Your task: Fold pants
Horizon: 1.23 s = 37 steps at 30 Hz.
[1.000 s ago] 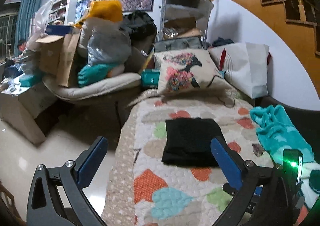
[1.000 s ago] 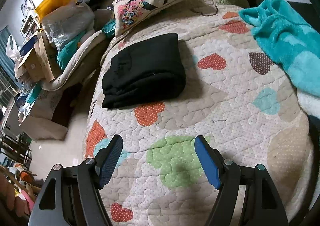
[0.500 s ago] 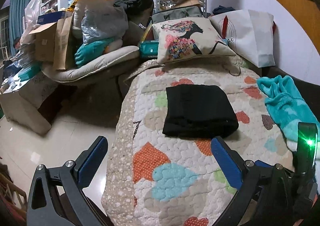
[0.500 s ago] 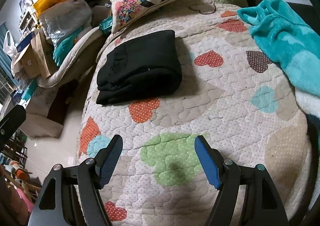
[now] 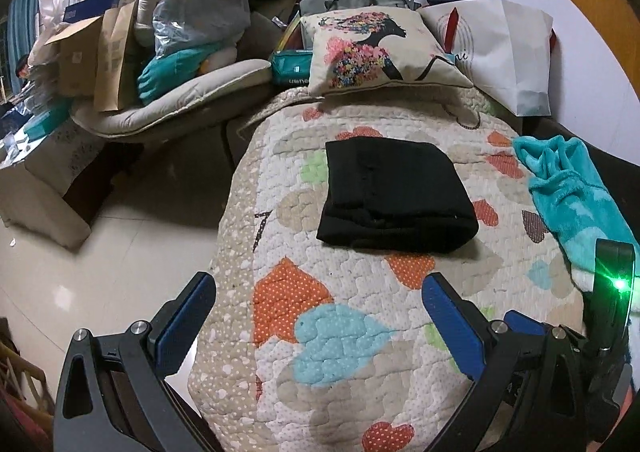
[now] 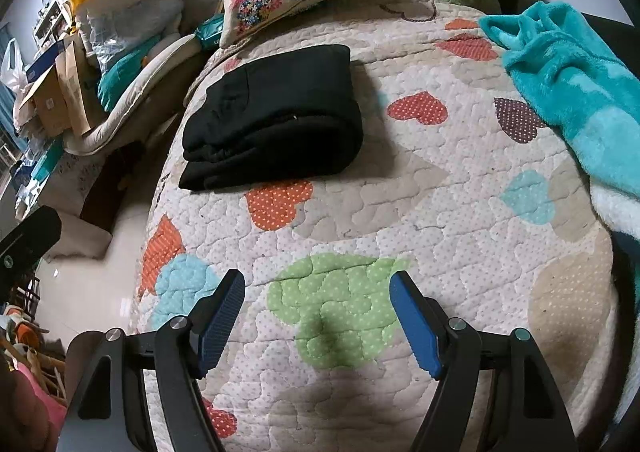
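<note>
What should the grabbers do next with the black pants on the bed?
Probably just pull back and leave them. The black pants already lie folded in a neat stack on the quilt. The left gripper and right gripper are both open, empty and short of the pants, so nothing seems left to fold.

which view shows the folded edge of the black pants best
The right wrist view: the black pants lie angled to it, so the stacked layers along the near edge show separately. The left wrist view sees the pants square on, with their full outline, but the near edge reads as one dark band.
</note>
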Tool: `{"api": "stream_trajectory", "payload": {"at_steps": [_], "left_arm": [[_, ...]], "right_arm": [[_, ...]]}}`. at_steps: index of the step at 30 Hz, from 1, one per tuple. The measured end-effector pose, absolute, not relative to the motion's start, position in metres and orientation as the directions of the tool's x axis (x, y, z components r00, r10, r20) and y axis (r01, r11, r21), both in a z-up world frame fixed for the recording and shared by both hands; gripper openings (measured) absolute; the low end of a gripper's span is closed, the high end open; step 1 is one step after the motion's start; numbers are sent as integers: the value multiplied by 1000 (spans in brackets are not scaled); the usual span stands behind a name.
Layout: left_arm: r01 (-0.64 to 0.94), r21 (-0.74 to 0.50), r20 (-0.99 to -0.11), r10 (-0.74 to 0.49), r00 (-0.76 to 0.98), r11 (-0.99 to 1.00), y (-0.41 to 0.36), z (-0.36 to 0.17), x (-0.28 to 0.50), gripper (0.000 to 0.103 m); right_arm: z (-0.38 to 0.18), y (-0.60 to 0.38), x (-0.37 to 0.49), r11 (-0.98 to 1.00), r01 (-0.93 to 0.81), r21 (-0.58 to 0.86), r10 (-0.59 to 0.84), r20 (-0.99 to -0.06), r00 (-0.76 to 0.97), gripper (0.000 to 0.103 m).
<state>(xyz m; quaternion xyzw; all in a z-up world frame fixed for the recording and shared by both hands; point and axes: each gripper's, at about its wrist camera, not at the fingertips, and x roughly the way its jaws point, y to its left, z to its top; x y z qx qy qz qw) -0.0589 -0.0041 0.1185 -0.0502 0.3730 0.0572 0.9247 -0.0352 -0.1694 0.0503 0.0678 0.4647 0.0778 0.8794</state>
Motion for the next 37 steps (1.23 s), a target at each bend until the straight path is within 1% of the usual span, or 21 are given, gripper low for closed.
{"api": "stream_trajectory", "payload": {"at_steps": [21, 37], "left_arm": [[-140, -90, -761, 23, 648, 986, -3, 94, -49, 103], [-146, -93, -775, 21, 631, 985, -1, 84, -46, 103]], "right_arm": [[42, -167, -33, 980, -70, 186, 194, -821, 537, 80], [34, -167, -30, 983, -56, 176, 180, -837, 516, 81]]}}
